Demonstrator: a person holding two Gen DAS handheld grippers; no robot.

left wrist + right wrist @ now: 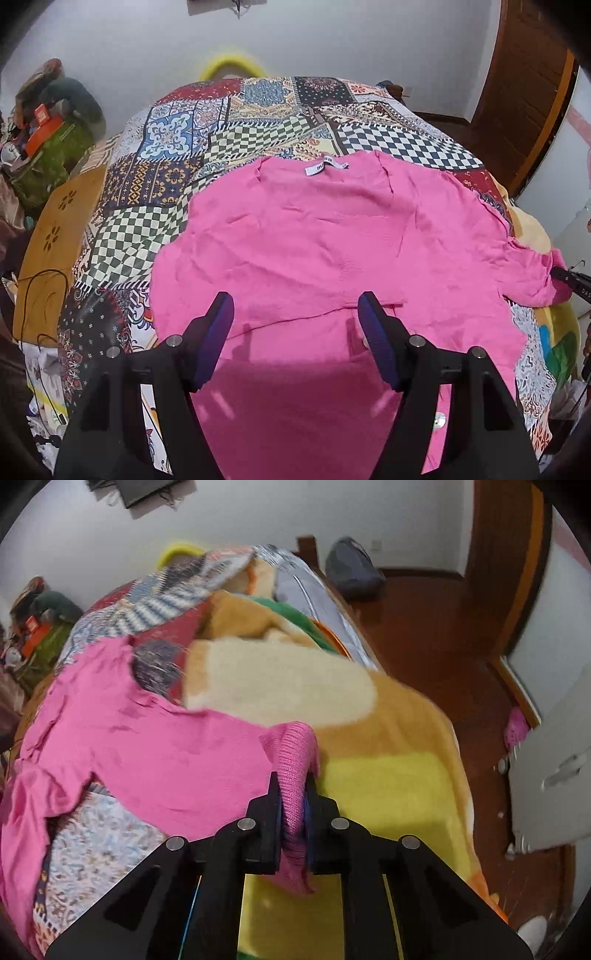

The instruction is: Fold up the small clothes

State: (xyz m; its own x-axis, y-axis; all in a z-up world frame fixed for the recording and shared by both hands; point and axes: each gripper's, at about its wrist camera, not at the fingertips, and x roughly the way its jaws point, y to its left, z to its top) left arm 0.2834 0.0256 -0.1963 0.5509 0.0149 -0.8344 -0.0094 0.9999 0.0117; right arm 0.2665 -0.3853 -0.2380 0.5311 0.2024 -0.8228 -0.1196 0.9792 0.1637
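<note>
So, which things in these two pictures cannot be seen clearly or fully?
- Pink sweater: in the left wrist view its near hem lies behind the open left gripper.
- Neck label: the print is too small to read.
- Sleeve cuff: in the right wrist view the right gripper covers its end.
- Patchwork bedspread: blurred in the right wrist view.

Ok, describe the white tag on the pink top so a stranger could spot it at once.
Start with the patchwork bedspread covering the bed, then the pink top spread flat across it. At the top's far edge, inside the neckline, sits the small white tag. It is the only white patch on the otherwise plain pink fabric.
</note>
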